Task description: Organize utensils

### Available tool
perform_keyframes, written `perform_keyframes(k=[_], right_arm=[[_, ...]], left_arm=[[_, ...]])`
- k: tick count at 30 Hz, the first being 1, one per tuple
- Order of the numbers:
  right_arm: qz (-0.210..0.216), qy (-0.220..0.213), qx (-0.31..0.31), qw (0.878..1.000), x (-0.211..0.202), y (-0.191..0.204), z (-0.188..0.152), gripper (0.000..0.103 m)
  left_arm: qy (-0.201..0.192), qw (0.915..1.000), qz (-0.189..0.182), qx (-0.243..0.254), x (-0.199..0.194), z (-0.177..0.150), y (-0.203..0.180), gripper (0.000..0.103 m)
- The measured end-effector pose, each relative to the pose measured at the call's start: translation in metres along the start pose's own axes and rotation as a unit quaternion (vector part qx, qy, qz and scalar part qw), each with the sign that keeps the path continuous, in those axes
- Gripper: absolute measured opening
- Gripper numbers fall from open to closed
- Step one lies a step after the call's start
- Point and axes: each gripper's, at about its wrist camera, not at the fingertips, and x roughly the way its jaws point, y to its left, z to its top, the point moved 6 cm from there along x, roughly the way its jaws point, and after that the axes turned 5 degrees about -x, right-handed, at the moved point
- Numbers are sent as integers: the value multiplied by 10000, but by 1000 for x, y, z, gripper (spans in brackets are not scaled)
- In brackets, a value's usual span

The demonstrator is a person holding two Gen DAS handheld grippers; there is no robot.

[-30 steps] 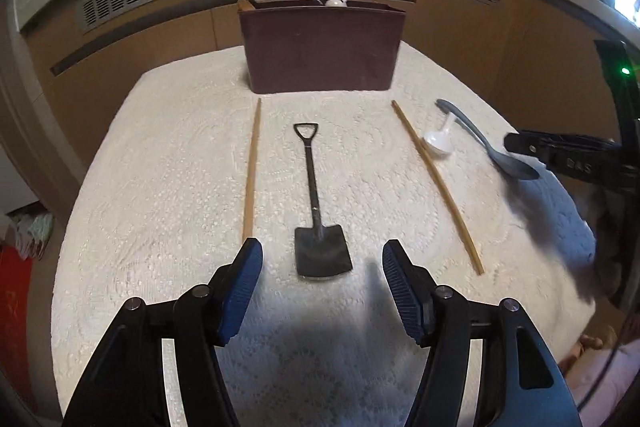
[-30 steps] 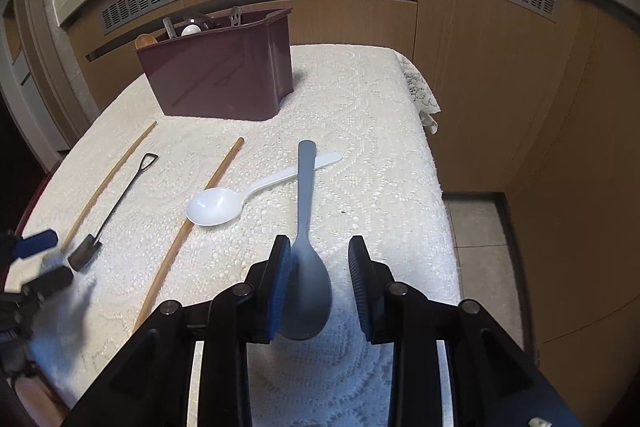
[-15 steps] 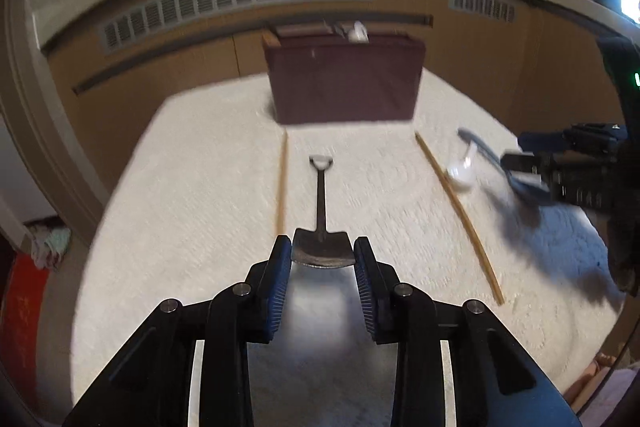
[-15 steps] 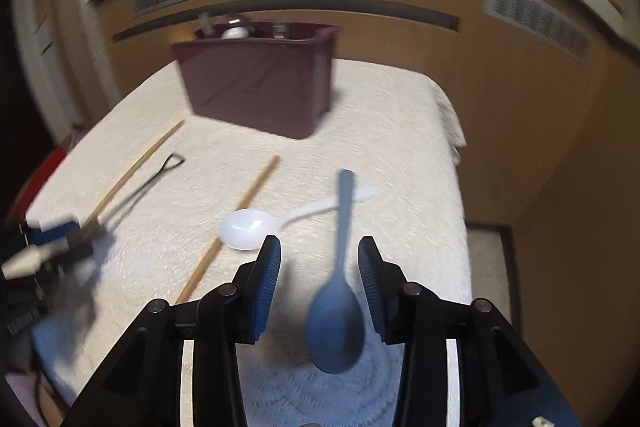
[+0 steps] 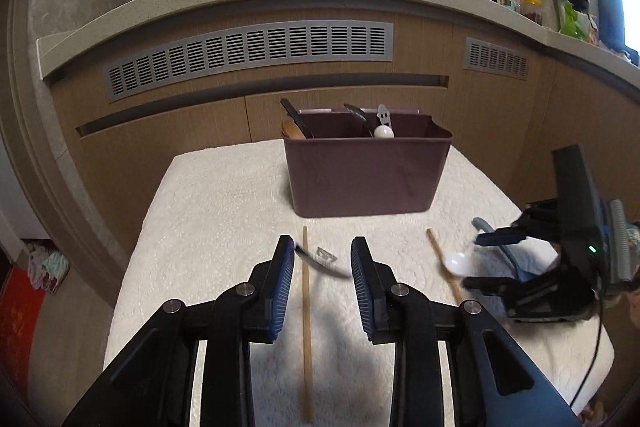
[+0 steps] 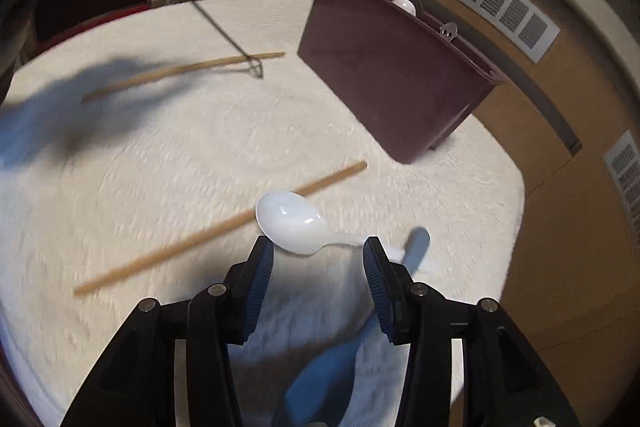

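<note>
The left gripper [image 5: 322, 245] clamps the shovel-shaped spoon [image 5: 320, 265] by its blade above the surface [image 5: 224, 203], short of the utensil bin [image 5: 368, 175]. So thin a hold may pivot or slip. The right gripper [image 6: 317, 245] has just been opening its jaws, and the grey-blue spoon [image 6: 324, 375] lies loose between them.

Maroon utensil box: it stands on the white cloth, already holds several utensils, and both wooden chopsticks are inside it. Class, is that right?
Not quite. The maroon utensil box stands on the white cloth and holds several utensils, but both wooden chopsticks lie on the cloth in front of it: the left chopstick and the right chopstick. The left wrist view shows this.
</note>
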Motion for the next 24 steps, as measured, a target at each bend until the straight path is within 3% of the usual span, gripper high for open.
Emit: perform_keyframes(k=[5,12,14,16,19,23,24], right_arm=[[447,46,726,9963,28,-27,21,44],[431,-64,792,9959,41,-38,51,45],[377,-222,719,9964,38,-42,57,50],[419,-173,662,9968,43,-45,56,66],[566,95,739,9956,63,-49,48,66],[824,128,1175,9896,67,-61,46,66],[794,140,1264,9887,67,-63,45,59]], left_arm=[[-1,9998,-48,-175,5,7,9,29],[305,9982,-92,-498,5,-7,36,28],[443,9972,-98,-589,5,-15,42,29],[539,9967,-100,-605,6,-23,45,29],[677,9956,-143,-633,6,-35,46,29],[806,9929,-474,-742,1,-51,46,29],[825,9920,-582,-759,-2,-55,45,30]])
